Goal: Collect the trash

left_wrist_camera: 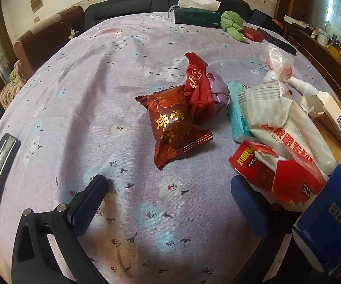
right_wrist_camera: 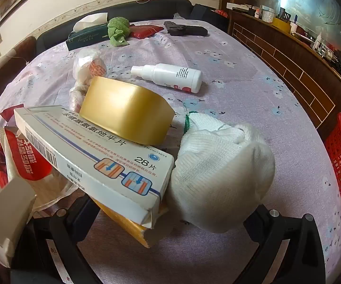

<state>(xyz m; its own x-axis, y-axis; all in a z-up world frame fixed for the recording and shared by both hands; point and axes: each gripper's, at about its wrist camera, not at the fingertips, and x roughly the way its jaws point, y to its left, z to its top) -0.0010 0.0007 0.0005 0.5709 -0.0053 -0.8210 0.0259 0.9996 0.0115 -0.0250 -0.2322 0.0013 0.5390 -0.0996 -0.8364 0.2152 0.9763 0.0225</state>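
Soft, even daylight; strong fisheye bending and dark corners in both views. Glare glints on the red snack wrapper (left_wrist_camera: 170,123); the white glove (right_wrist_camera: 222,172) looks slightly blurred up close.

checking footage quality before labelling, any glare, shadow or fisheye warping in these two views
Left wrist view: glare glints on the dark red snack wrapper, soft shadows streak the tablecloth, and the table edge bows into a curve. Right wrist view: a bright sheen runs across the gold tape roll, the close white knit glove looks soft, and the wood counter curves strongly. Corners are black in both.
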